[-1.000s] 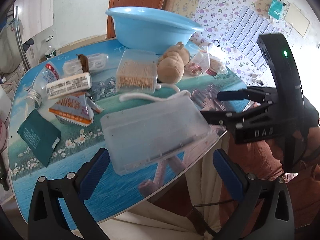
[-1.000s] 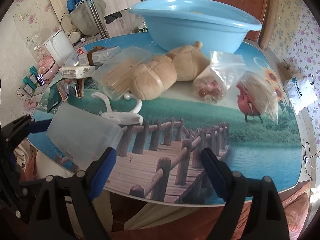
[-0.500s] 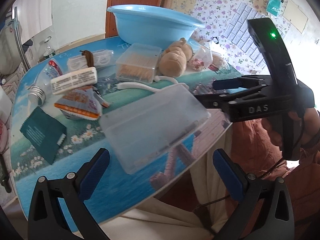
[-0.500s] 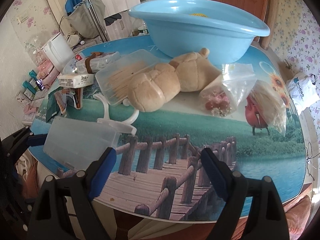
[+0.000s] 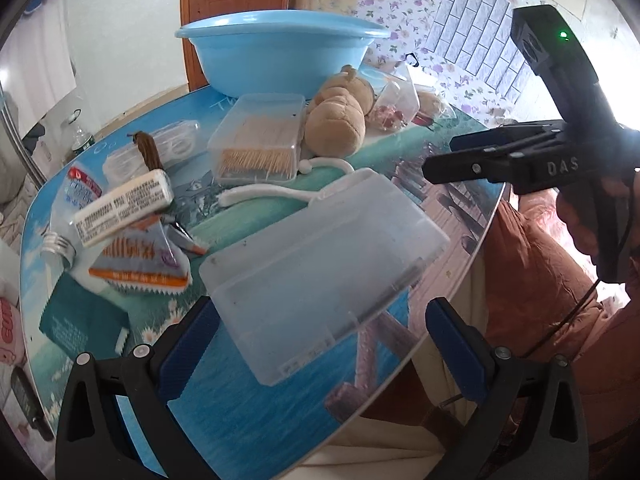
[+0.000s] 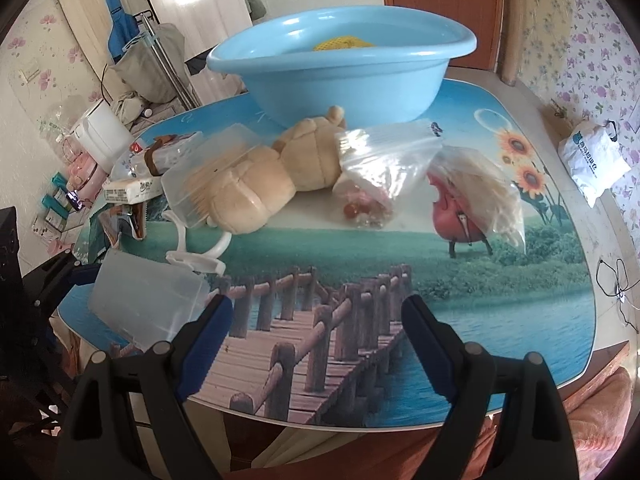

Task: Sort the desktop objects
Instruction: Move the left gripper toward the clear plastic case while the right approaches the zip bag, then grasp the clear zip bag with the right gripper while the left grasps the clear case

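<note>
The table (image 6: 460, 280), covered in a printed landscape, carries a blue basin (image 6: 344, 80) at twelve o'clock in the right wrist view, with something yellow inside it. At the basin's six o'clock lies a tan plush toy (image 6: 272, 176); a clear bag of small red pieces (image 6: 380, 168) touches it at three o'clock, and a toothpick box (image 5: 260, 144) sits at its nine o'clock. A frosted plastic box (image 5: 320, 272) rests near the table's front edge, at seven o'clock from the toy.

The left gripper (image 5: 320, 344) stands spread wide around the box's near end; whether its pads touch the walls is hard to tell through the frosted plastic. The right gripper (image 6: 316, 340) is released, holding nothing over bare table.

Risks: the box looks to overhang the edge, so an off-centre squeeze could tip it floorward. Its white strap (image 5: 280, 194) trails toward the toothpick box and might drag neighbours along.
</note>
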A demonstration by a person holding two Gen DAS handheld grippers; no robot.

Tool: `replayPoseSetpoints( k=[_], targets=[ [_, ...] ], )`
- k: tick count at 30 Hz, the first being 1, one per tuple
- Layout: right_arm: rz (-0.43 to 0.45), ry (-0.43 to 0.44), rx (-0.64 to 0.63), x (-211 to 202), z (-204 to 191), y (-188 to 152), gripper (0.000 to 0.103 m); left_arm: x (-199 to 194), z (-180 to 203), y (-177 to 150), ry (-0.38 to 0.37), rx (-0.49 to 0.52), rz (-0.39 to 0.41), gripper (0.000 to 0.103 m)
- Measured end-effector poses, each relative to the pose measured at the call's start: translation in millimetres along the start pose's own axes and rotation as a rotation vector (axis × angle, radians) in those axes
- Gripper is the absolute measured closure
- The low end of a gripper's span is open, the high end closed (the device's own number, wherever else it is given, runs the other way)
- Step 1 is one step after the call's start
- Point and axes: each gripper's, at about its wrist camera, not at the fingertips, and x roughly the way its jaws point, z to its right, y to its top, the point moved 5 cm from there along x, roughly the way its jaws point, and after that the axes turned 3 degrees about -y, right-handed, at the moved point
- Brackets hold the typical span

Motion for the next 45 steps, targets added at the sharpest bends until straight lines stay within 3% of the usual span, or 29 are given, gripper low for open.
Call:
replayPoseSetpoints(
  k=[12,21,26,27,29,30,35,45],
  targets=[
    [0.121,-0.057,0.119,-21,51,34,0.017,-5,0,17,0.028,0.105,0.018,0.000],
    [0.129,0.000,0.090,-9,36,47,0.027,11,1,26,-0.019,0.128,-0.028,0.000],
    [0.115,0.008,0.091,5,32,52,0.027,3,2,19,-0.052,0.114,-0.028,0.015],
    [0.115,0.014,0.096,6,32,52,0.030,1,1,18,-0.054,0.109,-0.028,0.016],
    [0.098,0.021,0.091,8,33,51,0.062,-3,0,12,-0.062,0.096,-0.031,0.016],
    [0.093,0.019,0.089,9,34,50,0.072,-6,-1,9,-0.064,0.088,-0.029,0.016],
    [0.102,0.028,0.100,0,38,44,0.086,-20,-6,0,-0.057,0.038,0.004,0.016],
    [0.151,-0.013,0.069,-33,39,38,0.087,-19,-21,-8,0.025,-0.130,0.005,0.015]
  ],
)
